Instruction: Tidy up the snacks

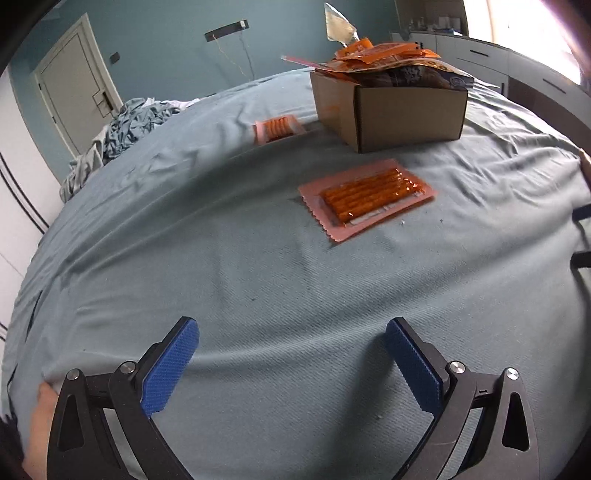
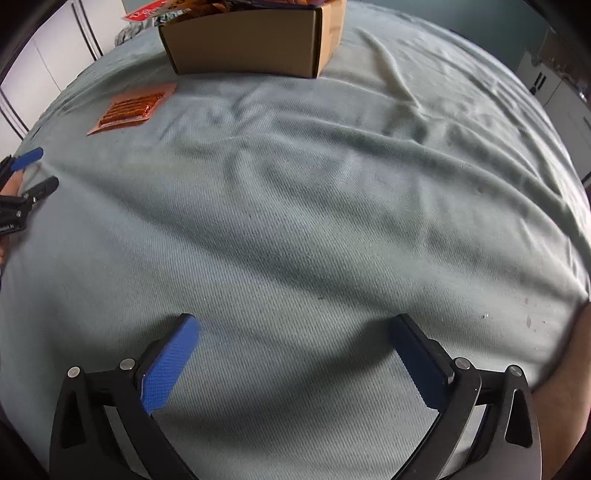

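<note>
Pale blue-grey woven cloth, a wrinkled bedspread (image 1: 258, 266), fills both wrist views; in the left wrist view, going from the left, a white panelled door (image 1: 74, 88) stands in the teal wall at the far left, and a crumpled heap of blue-grey bedding (image 1: 122, 129) lies at the far left edge of the spread; near the bottom the left gripper (image 1: 291, 365) hangs over bare cloth with its blue ridged pads (image 1: 170, 373) spread wide, nothing between them; farther off, left of centre, a small pink packet of orange sticks (image 1: 279, 127) lies flat just beside the box; a larger pink packet of orange snack sticks (image 1: 365, 197) lies flat near the middle, in front of the box and apart from it; the brown cardboard box (image 1: 406, 110) sits at the far right of centre, heaped above its rim with orange and dark snack packets (image 1: 388, 59), one silvery wrapper (image 1: 340, 26) standing up from the pile.

In the right wrist view the left gripper's tips show at the left edge, parted; the larger pink packet (image 2: 133, 109) lies at far left; the cardboard box (image 2: 243, 40) sits at the top, left of centre; the right gripper (image 2: 295, 369) hovers near the bottom over bare cloth, pads (image 2: 166, 369) held wide apart and gripping nothing.
</note>
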